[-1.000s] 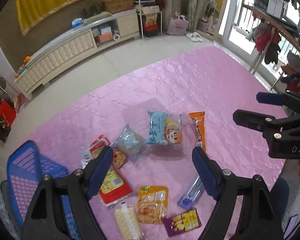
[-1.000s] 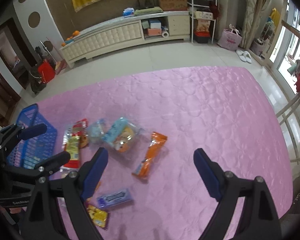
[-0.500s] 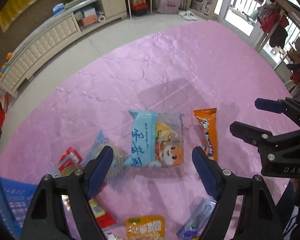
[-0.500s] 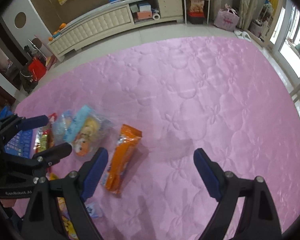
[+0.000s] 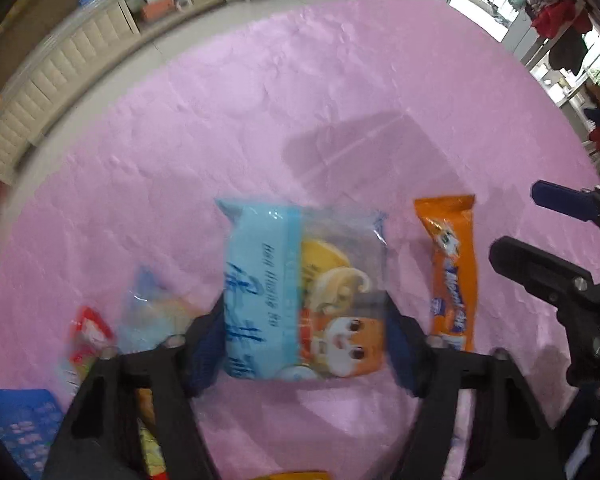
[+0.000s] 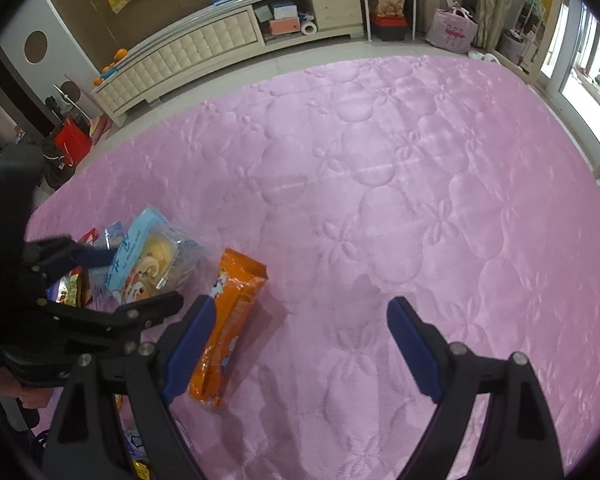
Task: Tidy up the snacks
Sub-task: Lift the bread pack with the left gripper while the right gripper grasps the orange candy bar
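Observation:
A light blue snack packet with a cartoon face [image 5: 300, 296] lies on the pink quilted mat [image 5: 260, 120]. My left gripper [image 5: 304, 344] is open, with its blue fingers on either side of the packet's near end. An orange bar wrapper [image 5: 452, 268] lies just right of it. In the right wrist view the orange wrapper [image 6: 228, 324] lies beside the left finger of my right gripper [image 6: 300, 352], which is open and empty. The blue packet [image 6: 148, 260] and my left gripper [image 6: 128, 280] show at the left there.
A clear packet [image 5: 152, 312] and a red packet [image 5: 88, 332] lie left of the blue one. A blue basket [image 5: 16, 428] sits at the bottom left. A cream sideboard [image 6: 220, 44] stands beyond the mat. More snacks lie under my grippers.
Both grippers have dropped lower and forward. My left gripper now straddles the blue packet. My right gripper has come down beside the orange wrapper.

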Demonstrator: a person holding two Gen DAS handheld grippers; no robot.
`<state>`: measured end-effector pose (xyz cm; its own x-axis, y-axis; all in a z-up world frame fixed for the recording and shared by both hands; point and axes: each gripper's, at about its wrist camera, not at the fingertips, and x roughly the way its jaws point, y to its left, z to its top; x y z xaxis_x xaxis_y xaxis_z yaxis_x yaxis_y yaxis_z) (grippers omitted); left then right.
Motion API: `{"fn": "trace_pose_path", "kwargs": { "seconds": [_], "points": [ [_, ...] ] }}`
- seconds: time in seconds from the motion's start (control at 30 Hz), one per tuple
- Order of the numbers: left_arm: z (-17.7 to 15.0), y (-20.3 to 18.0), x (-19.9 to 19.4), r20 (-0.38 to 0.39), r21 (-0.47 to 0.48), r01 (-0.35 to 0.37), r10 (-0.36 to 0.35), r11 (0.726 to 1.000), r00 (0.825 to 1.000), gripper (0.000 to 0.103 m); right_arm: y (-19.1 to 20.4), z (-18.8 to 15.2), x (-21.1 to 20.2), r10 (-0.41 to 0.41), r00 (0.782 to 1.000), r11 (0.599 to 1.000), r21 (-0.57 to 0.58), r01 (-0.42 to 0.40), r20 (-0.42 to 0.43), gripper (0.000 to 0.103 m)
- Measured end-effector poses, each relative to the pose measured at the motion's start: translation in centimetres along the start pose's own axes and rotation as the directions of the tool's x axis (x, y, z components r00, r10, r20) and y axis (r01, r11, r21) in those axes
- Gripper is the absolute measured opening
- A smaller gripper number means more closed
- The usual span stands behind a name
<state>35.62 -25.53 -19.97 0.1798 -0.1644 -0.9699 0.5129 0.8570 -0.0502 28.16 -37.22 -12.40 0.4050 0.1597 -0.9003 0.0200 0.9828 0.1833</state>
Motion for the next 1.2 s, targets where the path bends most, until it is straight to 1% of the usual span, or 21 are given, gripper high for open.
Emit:
{"fn": "trace_pose_path", "kwargs": {
  "seconds": [0.13, 0.3, 0.4, 0.53, 0.63, 0.67, 0.7, 0.73, 0.77, 0.8, 0.83, 0.87, 0.9, 0.93, 0.97, 1.03, 1.07, 1.13, 1.2],
  "points": [
    [-0.4, 0.1, -0.9, 0.034, -0.01, 0.003, -0.002, 1.0, 0.999, 0.063, -0.1, -0.2, -0.3, 0.008, 1.0, 1.0, 0.007, -0.008, 0.004, 0.09],
    [-1.8, 0.0, -3.3, 0.098, -0.017, -0.011, 0.013, 1.0, 0.995, 0.063, 0.1, 0.2, -0.9, 0.031, 0.999, 0.999, 0.009, -0.031, 0.021, 0.09],
    [-2.6, 0.0, -4.8, 0.139, -0.054, -0.023, 0.03, 0.998, 0.99, 0.063, 0.8, 0.3, -1.1, 0.052, 0.998, 0.999, 0.008, -0.053, 0.03, 0.09],
    [-4.4, 0.6, -5.9, 0.149, -0.116, -0.062, 0.079, 0.991, 0.986, 0.063, 2.9, 0.2, -0.5, 0.016, 1.0, 0.999, -0.049, -0.015, 0.018, 0.09],
    [-5.7, 1.2, -5.9, 0.145, -0.144, -0.083, 0.104, 0.986, 0.984, 0.063, 3.4, -0.1, 0.5, 0.072, 0.997, 0.997, -0.037, -0.073, -0.011, 0.09],
    [-6.0, 1.6, -5.9, 0.142, -0.159, -0.087, 0.11, 0.983, 0.984, 0.063, 3.6, -0.2, 1.0, 0.081, 0.997, 0.996, -0.037, -0.081, -0.021, 0.087],
    [-6.5, 1.9, -6.0, 0.141, -0.176, -0.09, 0.115, 0.98, 0.983, 0.063, 4.0, -0.3, 1.6, 0.067, 0.997, 0.997, -0.043, -0.068, -0.034, 0.085],
    [-6.9, 1.7, -6.2, 0.139, -0.194, -0.089, 0.117, 0.977, 0.983, 0.063, 4.2, -0.4, 2.0, 0.05, 0.998, 0.997, -0.048, -0.052, -0.045, 0.077],
    [-7.5, 2.2, -6.3, 0.14, -0.21, -0.082, 0.113, 0.974, 0.984, 0.063, 4.6, -0.5, 2.5, 0.044, 0.997, 0.997, -0.056, -0.047, -0.06, 0.065],
    [-8.0, 2.3, -6.3, 0.139, -0.225, -0.073, 0.106, 0.972, 0.985, 0.063, 5.0, -0.7, 3.2, 0.053, 0.995, 0.996, -0.063, -0.058, -0.081, 0.06],
    [-8.5, 2.6, -6.4, 0.138, -0.234, -0.067, 0.101, 0.97, 0.985, 0.063, 5.3, -0.8, 3.5, 0.049, 0.995, 0.996, -0.072, -0.055, -0.091, 0.05],
    [-8.8, 2.7, -6.4, 0.139, -0.237, -0.068, 0.103, 0.969, 0.985, 0.063, 5.7, -0.8, 3.5, 0.021, 0.997, 0.995, -0.094, -0.029, -0.076, 0.034],
    [-9.1, 2.8, -6.5, 0.141, -0.237, -0.069, 0.105, 0.969, 0.985, 0.063, 6.3, -0.9, 3.5, 0.01, 0.997, 0.992, -0.124, -0.019, -0.071, 0.023],
    [-9.4, 2.8, -6.7, 0.145, -0.235, -0.067, 0.103, 0.97, 0.984, 0.063, 6.7, -0.9, 3.5, 0.037, 0.996, 0.989, -0.137, -0.047, -0.076, 0.017],
    [-9.7, 2.8, -7.0, 0.15, -0.233, -0.063, 0.1, 0.971, 0.984, 0.063, 7.2, -1.0, 3.3, 0.052, 0.996, 0.987, -0.15, -0.062, -0.072, 0.016],
    [-10.4, 3.2, -7.9, 0.158, -0.239, -0.057, 0.096, 0.969, 0.983, 0.063, 8.2, -1.2, 2.2, 0.056, 0.998, 0.982, -0.179, -0.062, -0.037, 0.016],
    [-10.7, 3.4, -8.3, 0.161, -0.243, -0.056, 0.097, 0.968, 0.982, 0.063, 8.6, -1.3, 1.7, 0.074, 0.997, 0.98, -0.184, -0.079, -0.03, 0.016],
    [-11.7, 3.7, -9.8, 0.181, -0.243, -0.048, 0.094, 0.969, 0.979, 0.063, 9.6, -1.4, 0.1, 0.096, 0.995, 0.976, -0.196, -0.094, -0.001, 0.016],
    [-12.4, 3.8, -11.4, 0.208, -0.238, -0.023, 0.074, 0.971, 0.975, 0.063, 10.8, -1.4, -1.8, 0.107, 0.994, 0.97, -0.223, -0.099, 0.023, 0.016]
  ]
}}
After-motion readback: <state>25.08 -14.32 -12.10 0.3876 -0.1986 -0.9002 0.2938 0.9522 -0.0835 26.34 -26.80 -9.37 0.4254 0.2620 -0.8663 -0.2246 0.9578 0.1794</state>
